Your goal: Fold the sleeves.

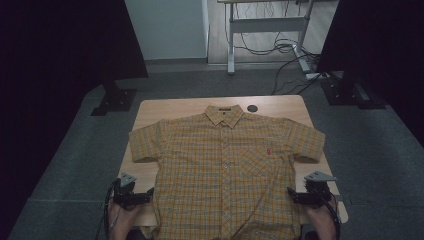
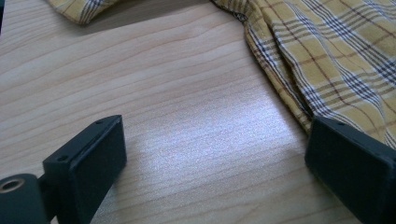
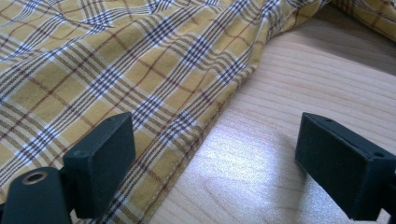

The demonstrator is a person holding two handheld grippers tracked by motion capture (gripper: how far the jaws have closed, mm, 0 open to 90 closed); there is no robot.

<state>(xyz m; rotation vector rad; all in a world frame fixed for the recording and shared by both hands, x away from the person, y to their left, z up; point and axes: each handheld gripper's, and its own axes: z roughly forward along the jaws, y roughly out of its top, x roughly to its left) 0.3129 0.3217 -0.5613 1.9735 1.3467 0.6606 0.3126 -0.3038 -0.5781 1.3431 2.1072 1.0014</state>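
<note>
High view alone: whole shirt (image 1: 225,170), collar, both sleeves, table (image 1: 150,107).

The shirt (image 1: 225,165) is a short-sleeved yellow plaid with dark and white checks, lying flat and face up, buttoned, in the middle of the table (image 1: 280,105). Its collar points to the far edge, both sleeves are spread sideways, a chest pocket bears a small red mark, and the hem hangs over the near edge.
</note>
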